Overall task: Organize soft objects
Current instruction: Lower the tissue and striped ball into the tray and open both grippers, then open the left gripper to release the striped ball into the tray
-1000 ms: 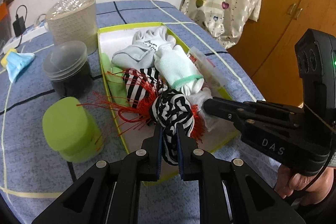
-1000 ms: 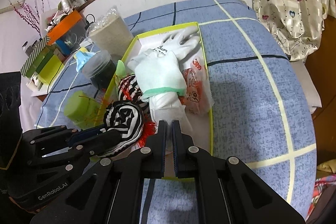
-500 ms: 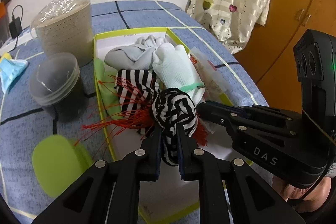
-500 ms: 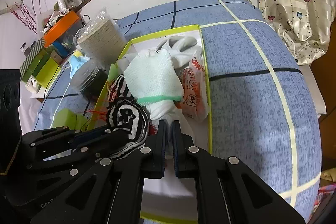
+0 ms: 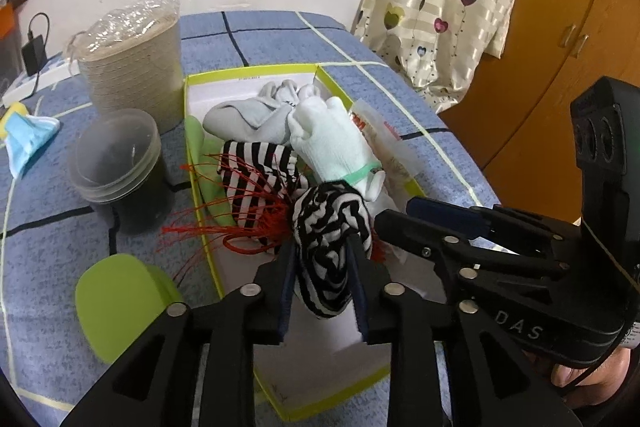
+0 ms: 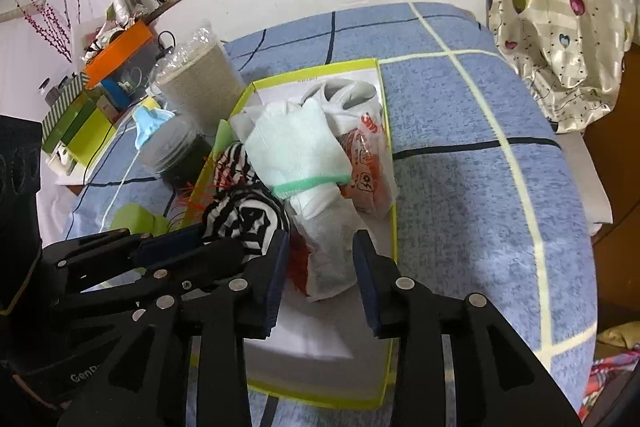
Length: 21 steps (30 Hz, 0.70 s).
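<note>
Left tool has its fingers parted around the striped bundle, over the near end of the yellow-rimmed box. Right tool, spread wide, straddles the white cloth's tail; its long axis runs straight away toward the banded glove.

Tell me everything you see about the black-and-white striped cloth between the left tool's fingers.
The striped cloth is soft knit fabric with wavy black and white bands, bunched into a rounded lump. It sits between the parted fingers of the left tool, over the yellow-edged box. Red threads spread from it, and the white glove lies behind.
</note>
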Available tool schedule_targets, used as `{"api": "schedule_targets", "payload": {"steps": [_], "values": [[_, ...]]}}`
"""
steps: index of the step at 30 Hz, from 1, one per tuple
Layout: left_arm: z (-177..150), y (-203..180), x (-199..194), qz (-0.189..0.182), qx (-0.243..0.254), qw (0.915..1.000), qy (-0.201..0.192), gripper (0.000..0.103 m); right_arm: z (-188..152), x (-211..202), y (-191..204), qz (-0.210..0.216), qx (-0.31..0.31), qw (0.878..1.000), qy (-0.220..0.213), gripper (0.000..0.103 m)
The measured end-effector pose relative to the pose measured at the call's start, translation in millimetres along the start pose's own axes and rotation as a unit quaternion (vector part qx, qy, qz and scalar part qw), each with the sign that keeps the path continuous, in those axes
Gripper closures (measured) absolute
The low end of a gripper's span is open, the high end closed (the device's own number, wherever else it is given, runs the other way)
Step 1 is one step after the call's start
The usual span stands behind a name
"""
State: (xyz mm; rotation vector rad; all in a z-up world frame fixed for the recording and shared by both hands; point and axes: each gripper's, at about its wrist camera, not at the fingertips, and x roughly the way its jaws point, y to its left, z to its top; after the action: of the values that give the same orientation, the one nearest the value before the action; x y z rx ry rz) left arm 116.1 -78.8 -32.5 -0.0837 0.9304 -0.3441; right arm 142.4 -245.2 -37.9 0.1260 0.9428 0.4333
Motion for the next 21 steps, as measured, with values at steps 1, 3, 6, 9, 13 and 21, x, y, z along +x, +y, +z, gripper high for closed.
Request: {"api": "schedule_targets", "payload": {"steps": [1, 3, 6, 9, 13, 21], "values": [[-1, 0, -2, -0.002, -0.002, 1.0, 0.0, 0.075, 0, -3, 0, 0.001, 0.001, 1.0, -0.003, 0.068], [-3, 0, -8, -0.004, -0.003, 1.0, -0.003, 0.075, -1, -10, 1, -0.002, 0.002, 1.0, -0.008, 0.068], [-6, -2, -17, -0.006, -0.002, 0.9999, -0.009, 0.075, -2, -19, 4, -0.006, 0.003, 1.0, -0.016, 0.068], [-8, -5, -24, -0.008, -0.001, 0.9998, -0.015, 0.075, -3, -25, 7, -0.01, 0.001, 1.0, -0.021, 0.068], [-10, -7, -34, -0.012, 0.003, 0.9996, -0.025, 0.075, -4, -33, 13, -0.011, -0.006, 1.0, -0.026, 0.068], [-13, -10, -43, -0.011, 0.005, 0.9993, -0.034, 0.075, -8, -41, 22, -0.013, -0.014, 0.999, -0.033, 0.068]]}}
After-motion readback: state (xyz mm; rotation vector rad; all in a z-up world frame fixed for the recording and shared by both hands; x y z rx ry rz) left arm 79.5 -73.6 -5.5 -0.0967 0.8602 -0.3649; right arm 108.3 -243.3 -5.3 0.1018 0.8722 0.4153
